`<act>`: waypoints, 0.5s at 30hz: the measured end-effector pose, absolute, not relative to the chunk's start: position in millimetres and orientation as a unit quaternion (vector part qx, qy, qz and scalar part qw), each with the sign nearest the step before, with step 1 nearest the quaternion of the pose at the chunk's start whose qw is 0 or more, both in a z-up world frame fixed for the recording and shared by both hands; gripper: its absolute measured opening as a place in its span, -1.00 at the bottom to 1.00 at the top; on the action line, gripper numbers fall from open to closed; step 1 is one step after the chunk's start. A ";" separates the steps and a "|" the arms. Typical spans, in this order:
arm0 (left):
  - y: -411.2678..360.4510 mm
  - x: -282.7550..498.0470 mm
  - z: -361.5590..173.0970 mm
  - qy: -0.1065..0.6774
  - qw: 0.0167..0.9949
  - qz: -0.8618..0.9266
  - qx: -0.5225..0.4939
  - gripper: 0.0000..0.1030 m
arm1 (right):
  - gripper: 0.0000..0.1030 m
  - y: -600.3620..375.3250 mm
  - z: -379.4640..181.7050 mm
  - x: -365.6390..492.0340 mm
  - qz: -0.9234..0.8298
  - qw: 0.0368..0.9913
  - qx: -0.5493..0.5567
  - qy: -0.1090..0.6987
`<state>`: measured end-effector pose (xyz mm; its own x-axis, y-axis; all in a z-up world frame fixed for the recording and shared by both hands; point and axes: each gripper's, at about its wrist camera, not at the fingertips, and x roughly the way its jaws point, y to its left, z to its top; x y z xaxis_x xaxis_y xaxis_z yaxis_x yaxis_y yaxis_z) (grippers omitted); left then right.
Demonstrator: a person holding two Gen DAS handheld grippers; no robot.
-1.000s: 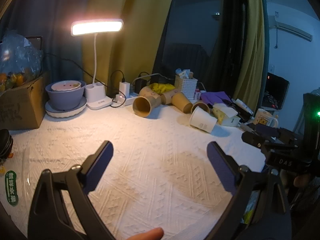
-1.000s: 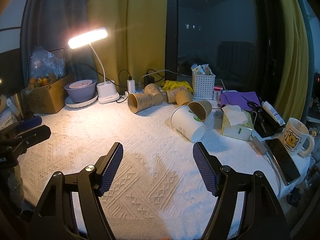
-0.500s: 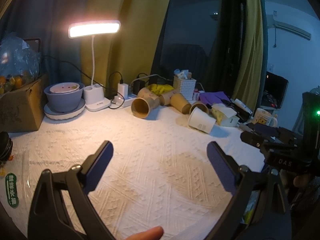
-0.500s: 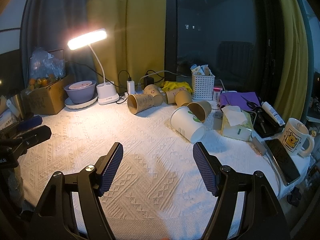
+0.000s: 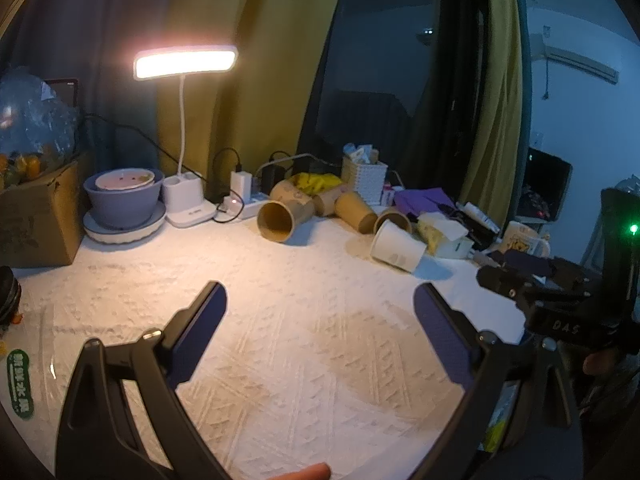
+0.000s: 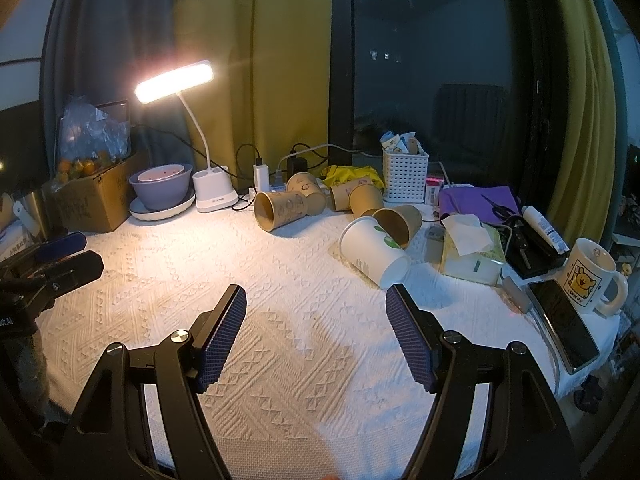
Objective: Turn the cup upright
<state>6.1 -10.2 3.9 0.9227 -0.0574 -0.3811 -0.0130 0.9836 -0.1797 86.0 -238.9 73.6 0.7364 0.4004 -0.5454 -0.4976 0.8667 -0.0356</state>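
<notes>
My table (image 6: 304, 320), under its white quilted cloth, is bare in front and cluttered along the back, so I have room to work where the grippers hang. The box (image 6: 94, 200) at the far left holds oranges under a plastic bag, out of the way. The lamp (image 6: 174, 80) leans over the back edge, which is why the cups are lit warm. Beside its base, a purple bowl (image 6: 160, 186) sits on a plate with a smaller bowl nested inside. The white basket (image 6: 404, 176) holds small packets.

The cups lie tipped in a loose heap near the back. The white cup (image 6: 374, 254) is nearest me, on its side with its mouth facing left and its base toward the tissues (image 6: 472, 252); nothing in it that I can see. I judge it the easiest one to flip first.

My right gripper (image 6: 316, 332) is spread wide and holds nothing, just short of that cup. My left gripper (image 5: 320, 328) is likewise apart and empty, over bare cloth.
</notes>
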 end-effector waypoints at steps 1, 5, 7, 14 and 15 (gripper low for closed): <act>-11.2 5.7 4.5 0.195 0.977 -0.014 -0.089 0.86 | 0.45 -239.3 73.6 85.8 0.242 0.927 -0.090 0.271; -14.7 6.1 5.2 0.196 0.977 -0.019 -0.082 0.86 | 0.45 -239.3 74.9 85.7 0.243 0.928 -0.090 0.269; -15.5 6.3 6.0 0.196 0.977 -0.018 -0.081 0.86 | 0.45 -239.2 75.9 85.6 0.243 0.928 -0.089 0.269; -19.5 18.8 4.5 0.208 0.974 -0.020 -0.083 0.86 | 0.45 -239.7 75.3 88.9 0.244 0.927 -0.088 0.271; -21.5 23.0 4.2 0.212 0.974 -0.022 -0.082 0.86 | 0.45 -240.8 73.5 91.5 0.242 0.927 -0.089 0.272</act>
